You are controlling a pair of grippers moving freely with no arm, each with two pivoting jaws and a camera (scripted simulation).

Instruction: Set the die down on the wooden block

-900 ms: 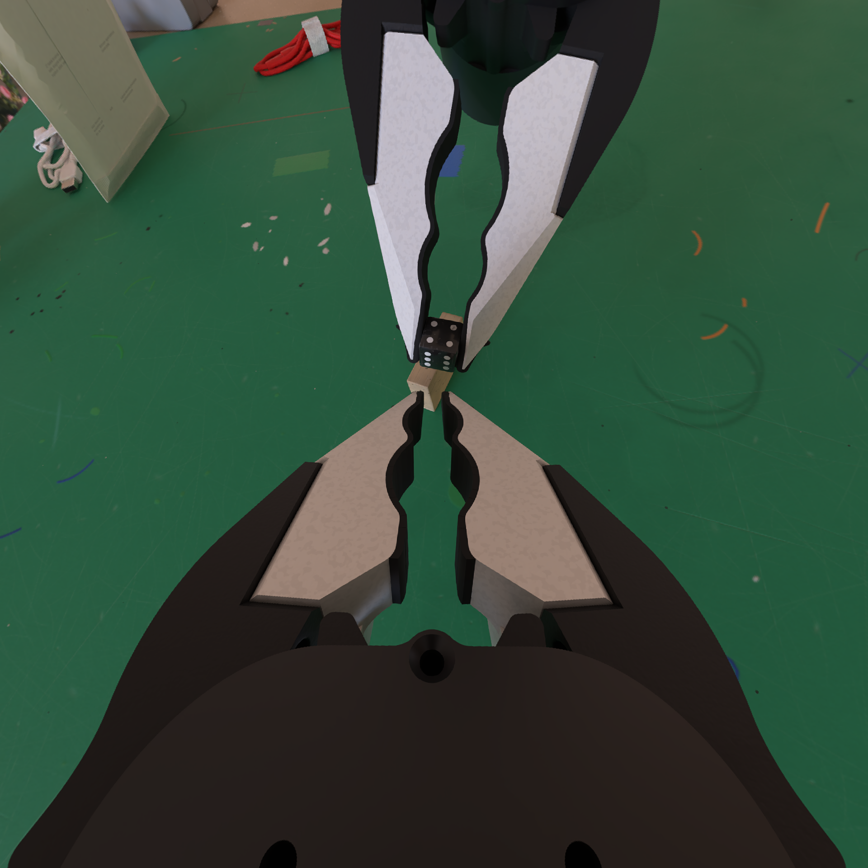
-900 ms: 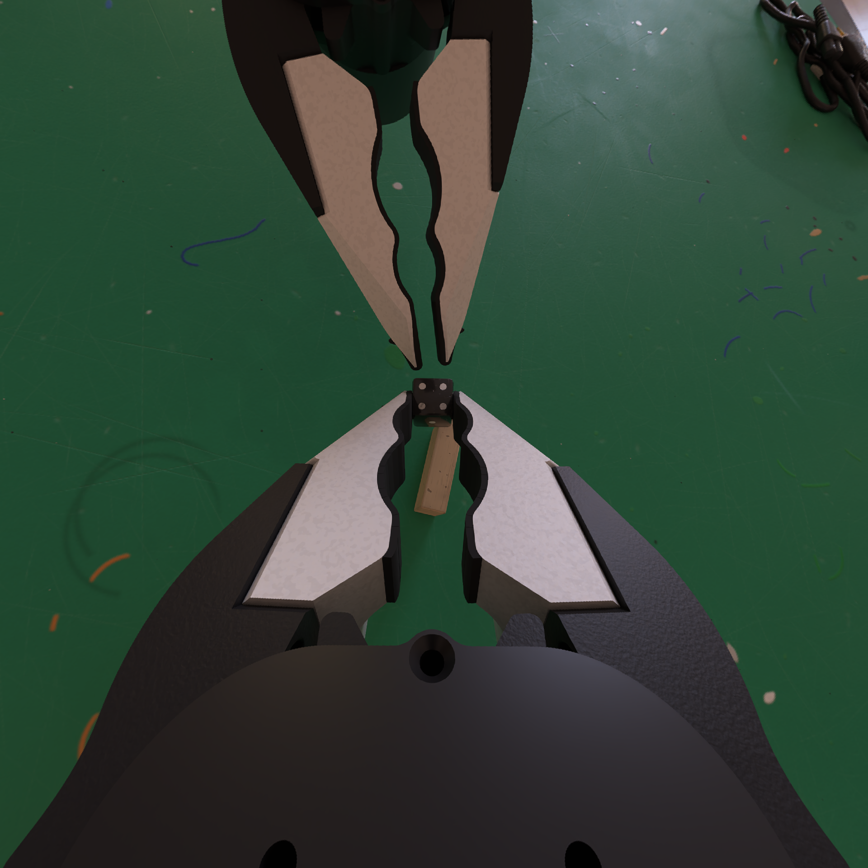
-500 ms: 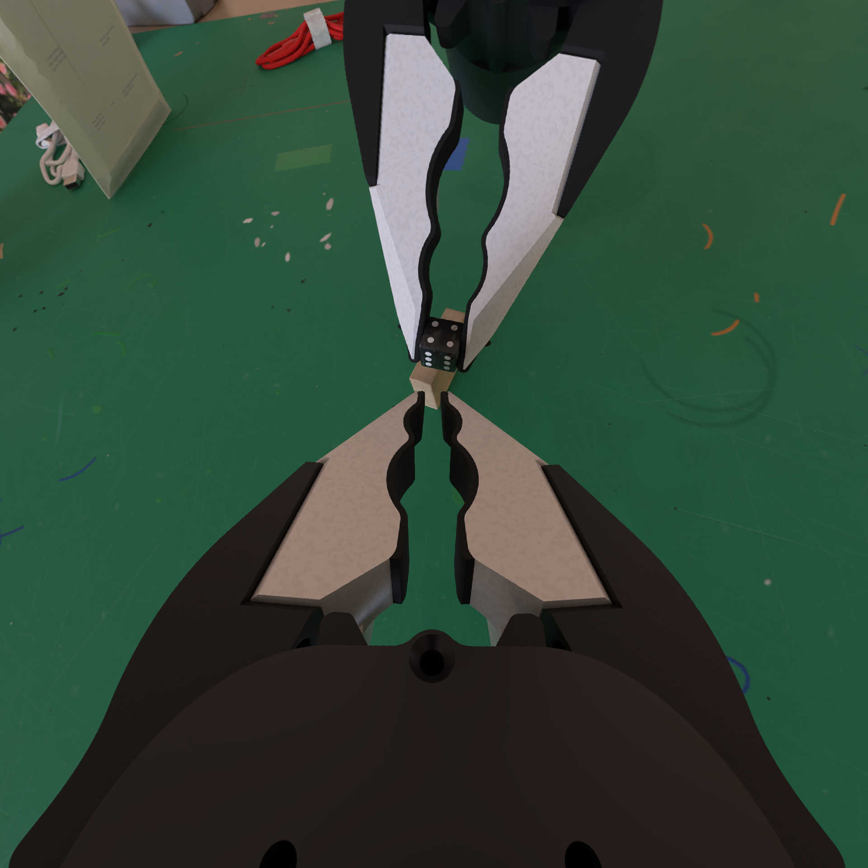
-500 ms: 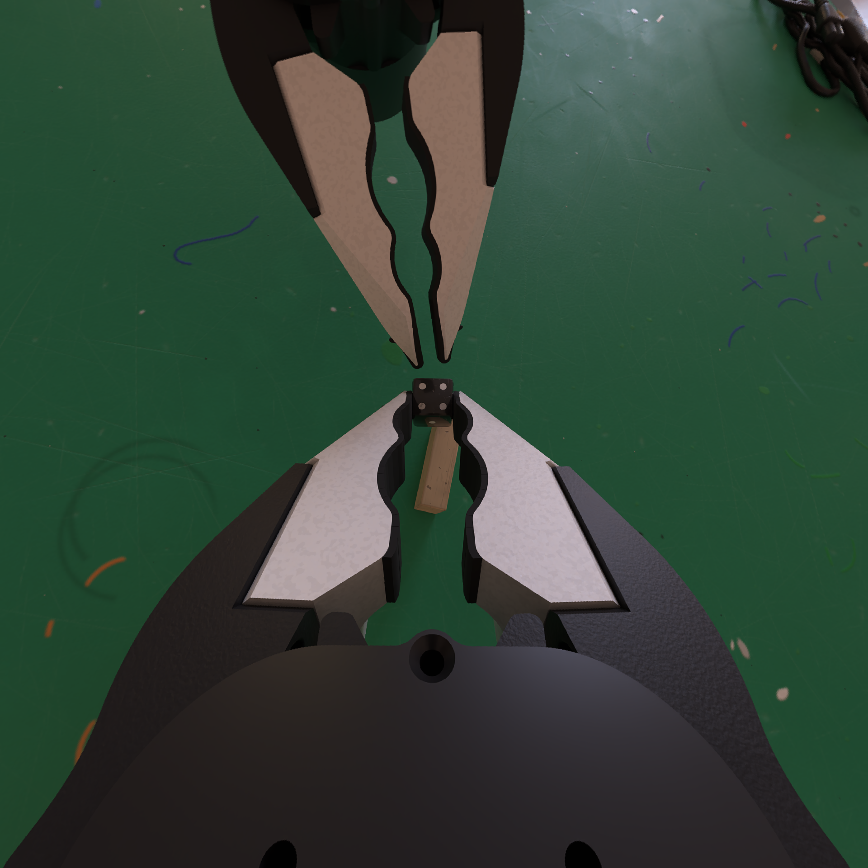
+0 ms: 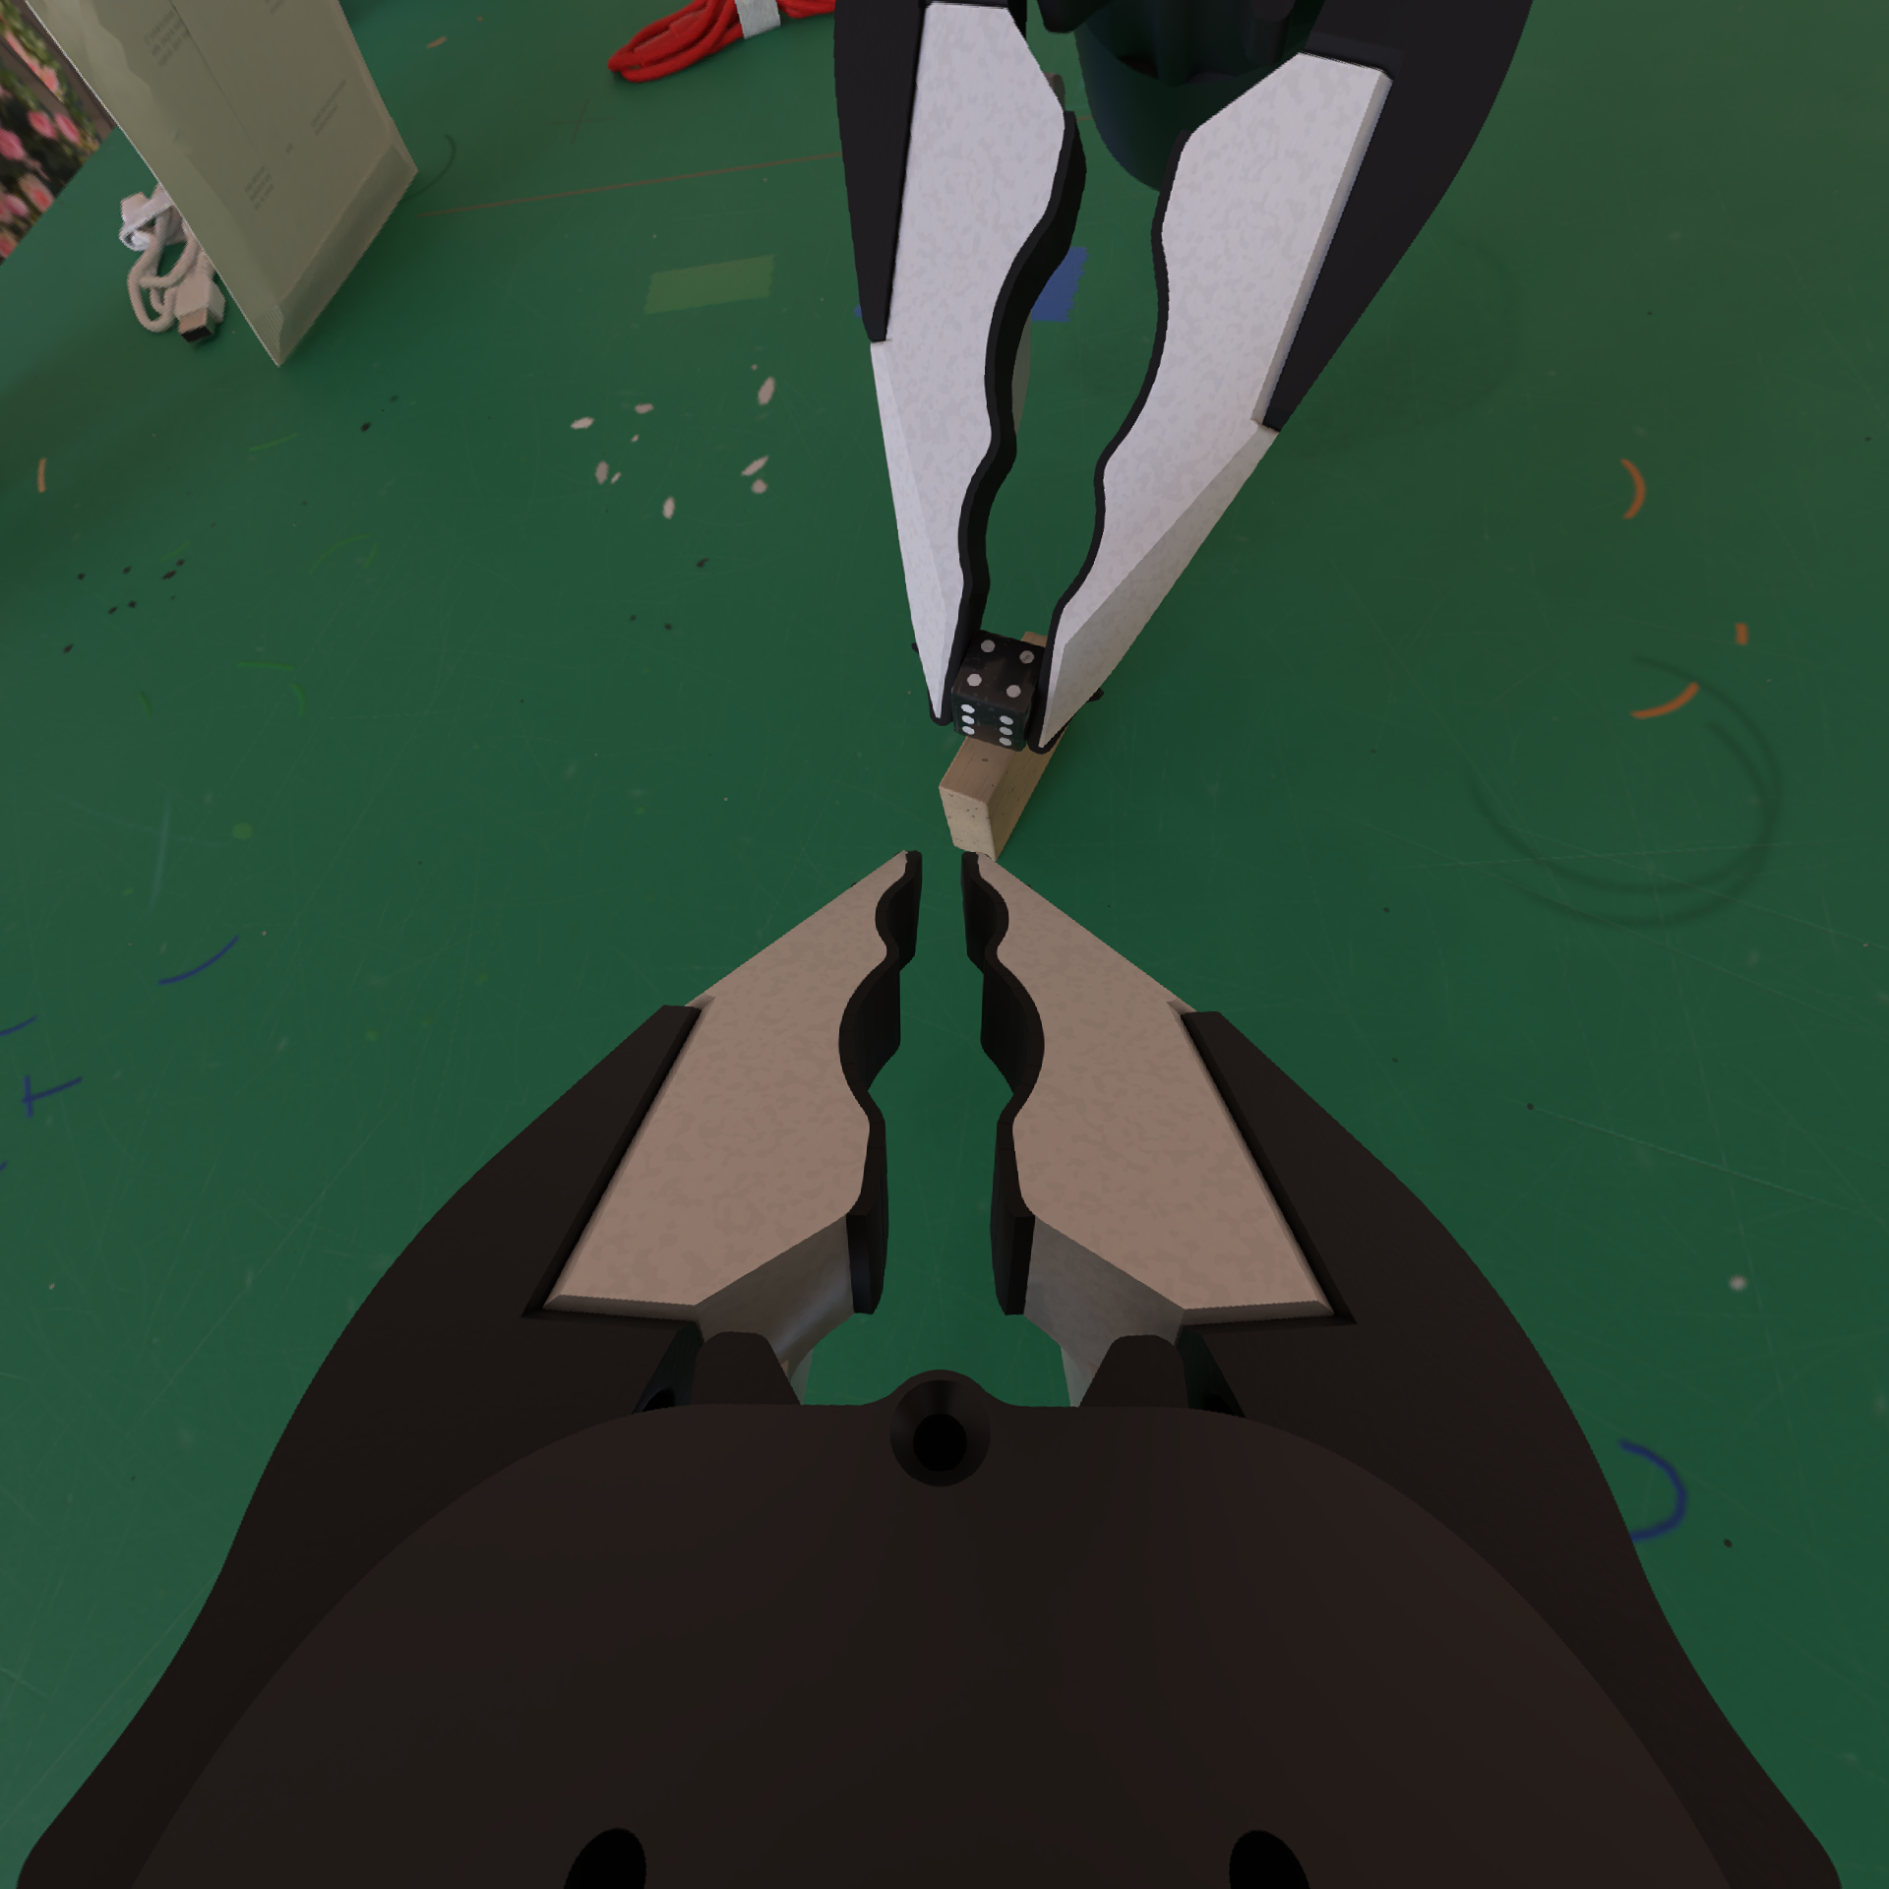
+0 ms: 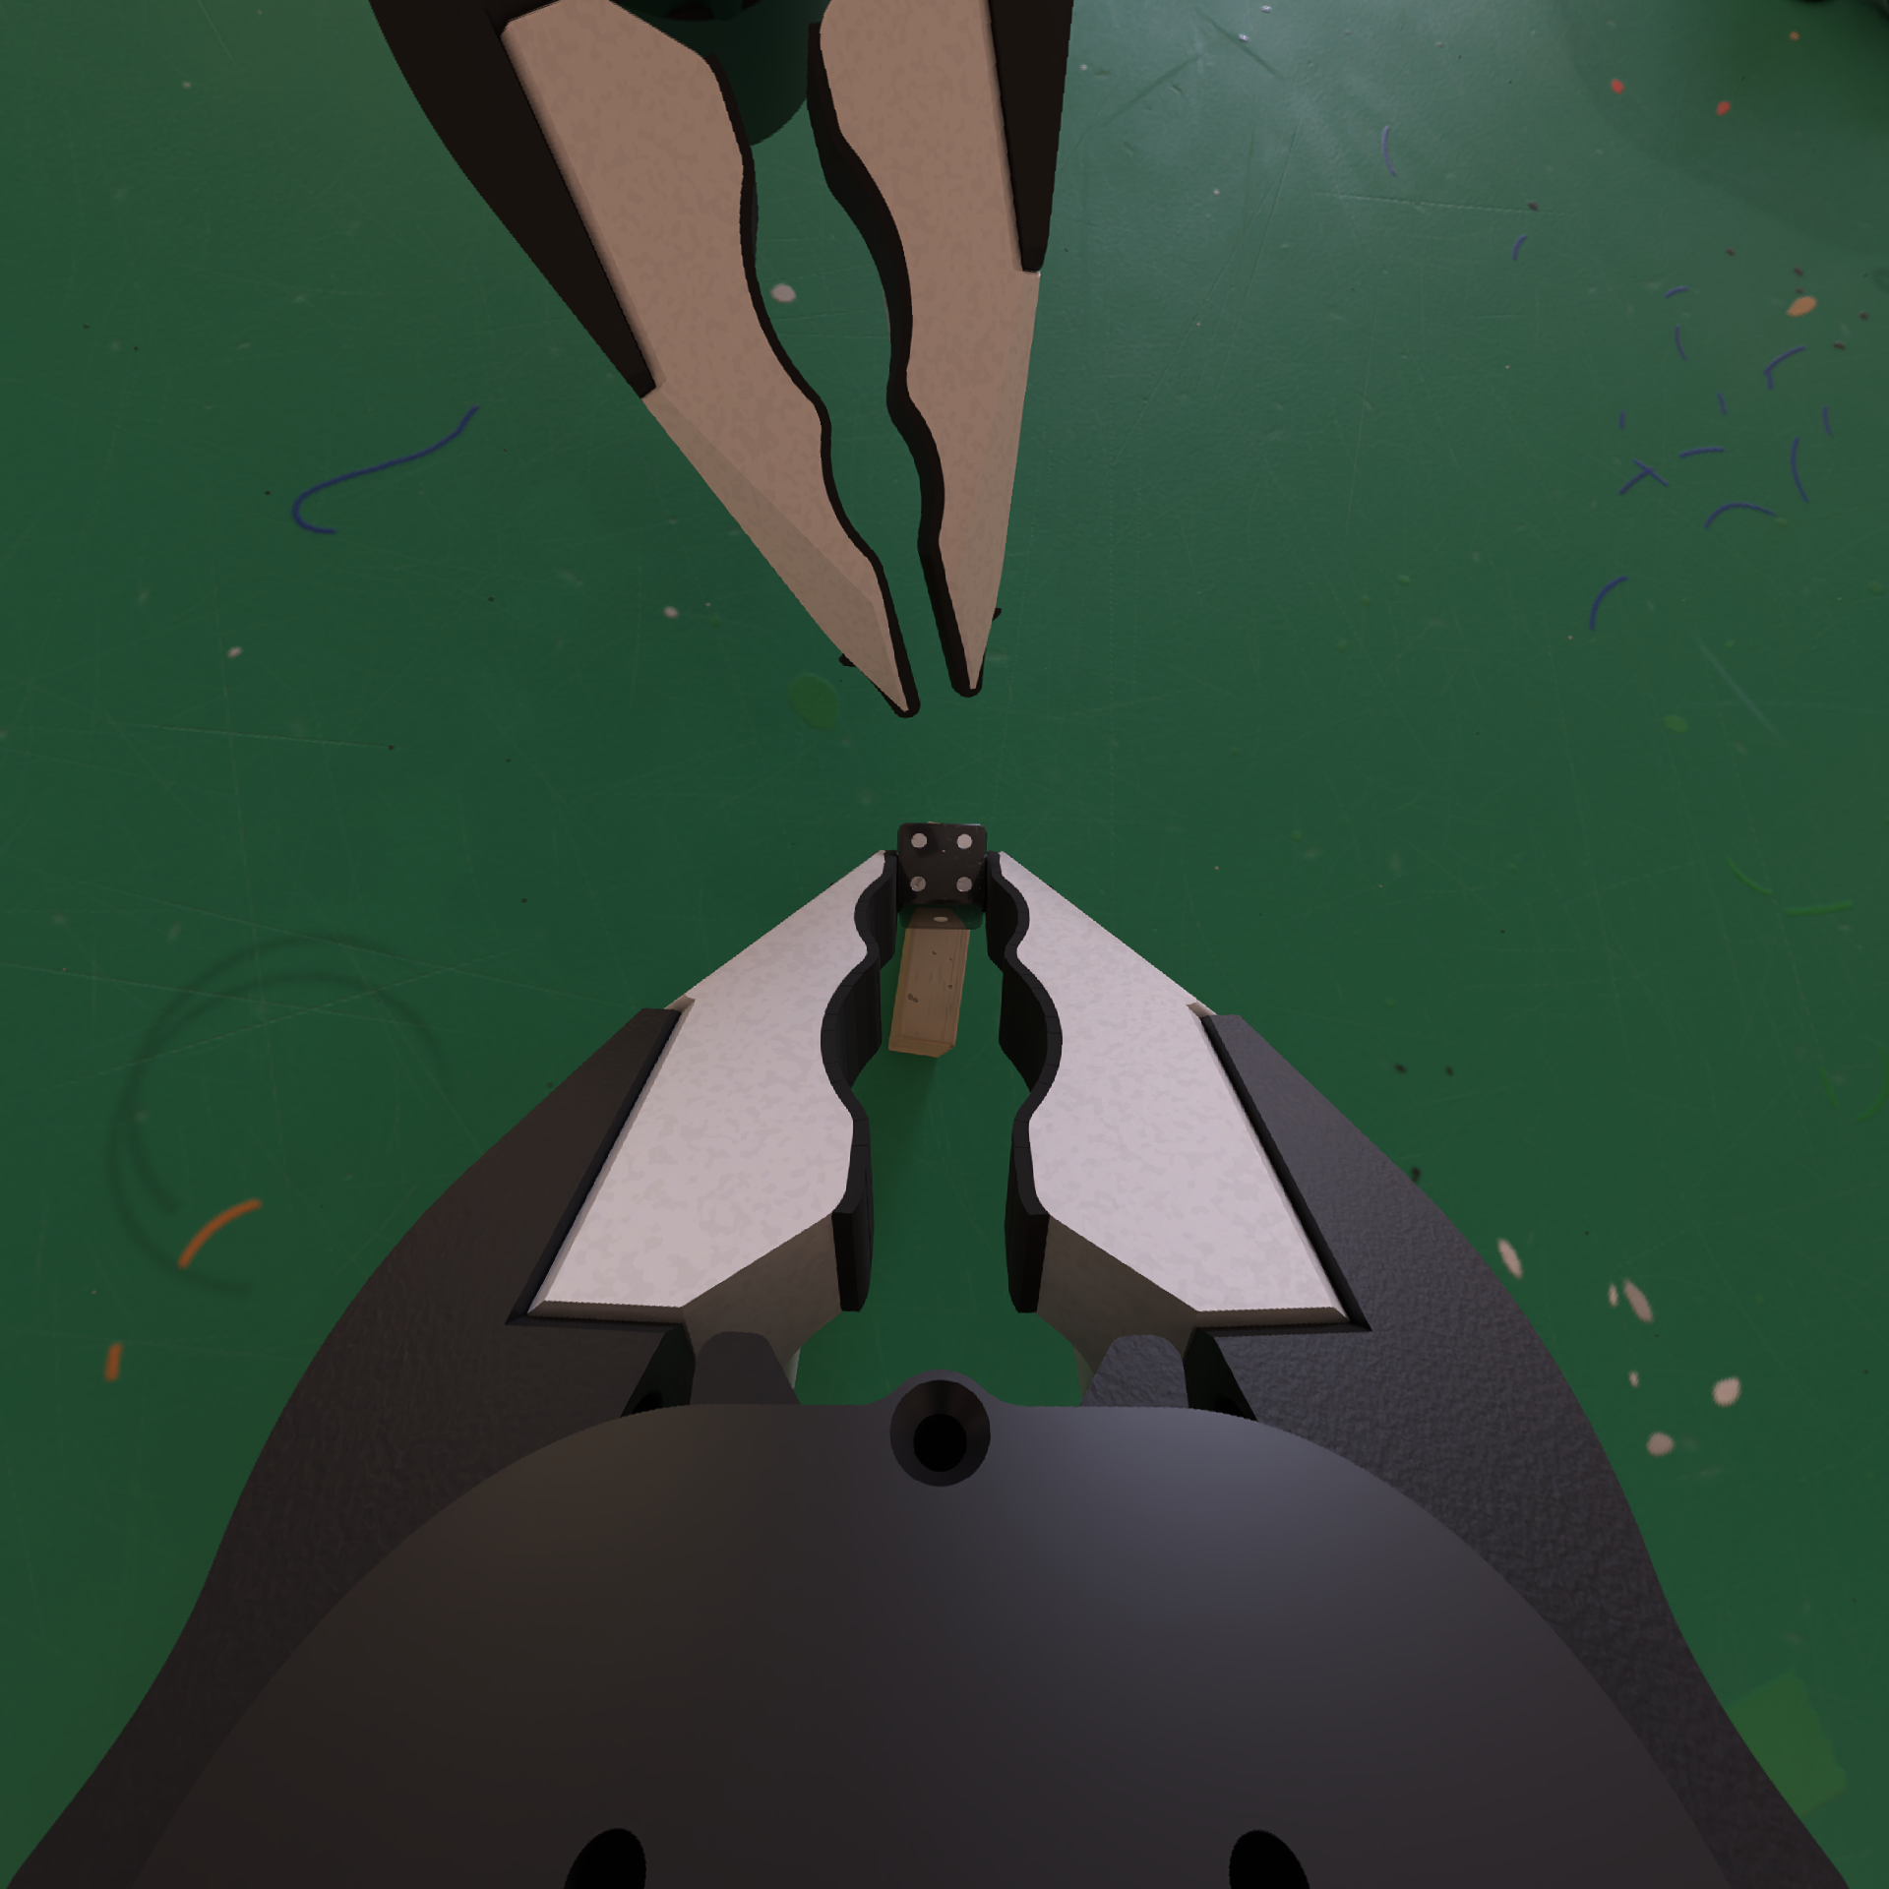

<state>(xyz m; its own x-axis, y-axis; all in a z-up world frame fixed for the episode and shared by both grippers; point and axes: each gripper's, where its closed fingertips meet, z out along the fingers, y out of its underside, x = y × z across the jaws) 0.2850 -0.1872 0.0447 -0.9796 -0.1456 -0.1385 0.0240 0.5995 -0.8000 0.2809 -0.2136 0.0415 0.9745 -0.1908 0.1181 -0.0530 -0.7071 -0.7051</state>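
Observation:
My right gripper [image 6: 940,869], with white fingers, is shut on the black die [image 6: 941,862] at its fingertips. The light wooden block [image 6: 928,997] lies on the green mat under the die and between the right fingers. In the left wrist view the die [image 5: 992,690] sits over the near end of the block [image 5: 983,802]; I cannot tell whether they touch. My left gripper [image 5: 940,859], with tan fingers, is shut and empty, with its tips just short of the block's end. It faces the right gripper [image 5: 992,716] and also shows in the right wrist view [image 6: 935,700].
A beige box [image 5: 235,153] stands at the far left with a white cable [image 5: 164,276] beside it. A red cord [image 5: 705,31] lies at the far edge. The green mat [image 5: 409,818] bears scattered pen marks and pale flecks.
My left gripper has drawn back from the block, so a gap now shows between its tips and the die. The right gripper stays shut on the die over the block.

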